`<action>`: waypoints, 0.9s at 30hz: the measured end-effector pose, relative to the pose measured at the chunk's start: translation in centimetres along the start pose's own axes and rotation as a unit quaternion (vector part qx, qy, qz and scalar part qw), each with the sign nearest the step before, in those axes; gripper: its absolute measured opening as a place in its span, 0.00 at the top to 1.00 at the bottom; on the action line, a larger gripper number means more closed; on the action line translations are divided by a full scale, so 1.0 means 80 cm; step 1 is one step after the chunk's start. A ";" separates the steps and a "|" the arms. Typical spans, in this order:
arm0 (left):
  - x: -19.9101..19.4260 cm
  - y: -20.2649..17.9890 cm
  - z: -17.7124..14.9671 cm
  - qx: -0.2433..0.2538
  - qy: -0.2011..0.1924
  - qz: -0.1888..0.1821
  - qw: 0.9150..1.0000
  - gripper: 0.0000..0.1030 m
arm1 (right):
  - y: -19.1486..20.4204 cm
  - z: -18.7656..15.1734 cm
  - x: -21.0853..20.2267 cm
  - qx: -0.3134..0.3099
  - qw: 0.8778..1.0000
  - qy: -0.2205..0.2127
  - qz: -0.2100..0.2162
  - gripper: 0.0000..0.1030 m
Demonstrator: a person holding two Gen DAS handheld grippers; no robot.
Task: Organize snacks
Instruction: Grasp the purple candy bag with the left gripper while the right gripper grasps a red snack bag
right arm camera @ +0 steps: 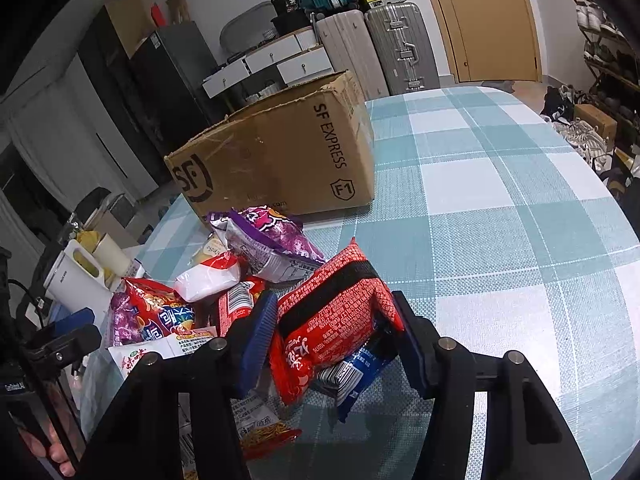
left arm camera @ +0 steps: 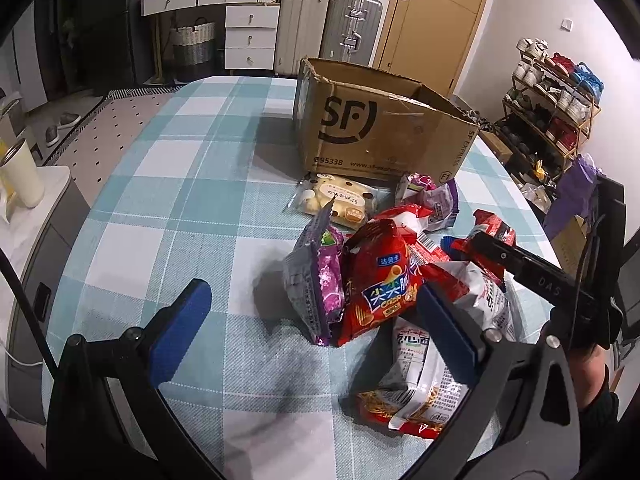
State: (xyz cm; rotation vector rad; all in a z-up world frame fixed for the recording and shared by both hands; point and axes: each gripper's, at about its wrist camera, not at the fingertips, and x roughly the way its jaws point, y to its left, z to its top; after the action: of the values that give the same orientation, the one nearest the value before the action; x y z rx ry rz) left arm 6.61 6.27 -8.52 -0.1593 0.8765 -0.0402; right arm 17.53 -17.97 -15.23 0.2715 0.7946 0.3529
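A heap of snack packets lies on the checked tablecloth [left arm camera: 168, 184] in front of an open SF cardboard box [left arm camera: 384, 132] [right arm camera: 280, 156]. My right gripper [right arm camera: 332, 324] is shut on a red noodle packet with a black stripe [right arm camera: 336, 304], both blue pads against its sides; a blue packet [right arm camera: 360, 372] lies under it. My left gripper [left arm camera: 316, 326] stands wide open over the heap, with a purple bag [left arm camera: 316, 288] and a red chip bag [left arm camera: 376, 280] between its fingers, untouched. A white and red noodle bag [left arm camera: 416, 376] lies by its right pad.
A pale bun packet [left arm camera: 340, 200] and another purple bag [left arm camera: 432, 196] lie near the box. A white cup [left arm camera: 22, 176] stands on a side unit left of the table. Suitcases [left arm camera: 332, 28], drawers and a shoe rack [left arm camera: 556, 92] line the room beyond.
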 end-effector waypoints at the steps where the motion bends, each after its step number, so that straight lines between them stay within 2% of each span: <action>1: 0.000 0.001 0.000 0.000 0.000 0.001 1.000 0.01 | -0.001 0.000 -0.001 0.002 1.000 -0.001 0.002 0.47; 12: -0.002 0.003 -0.003 -0.001 0.005 0.002 1.000 0.01 | -0.001 0.000 -0.009 0.007 1.000 -0.010 0.010 0.52; 16: 0.000 0.003 -0.005 -0.001 0.007 0.005 1.000 0.01 | -0.002 0.000 -0.014 0.010 1.000 -0.016 0.017 0.61; 27: 0.016 0.026 0.002 -0.026 0.020 0.008 0.999 0.01 | 0.001 -0.002 -0.019 0.010 0.999 -0.024 0.035 0.69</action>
State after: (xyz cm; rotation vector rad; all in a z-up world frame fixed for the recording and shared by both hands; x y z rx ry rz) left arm 7.45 8.22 -9.71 -0.2009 0.9185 -0.0061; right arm 16.44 -18.51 -14.36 0.3255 0.7428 0.4042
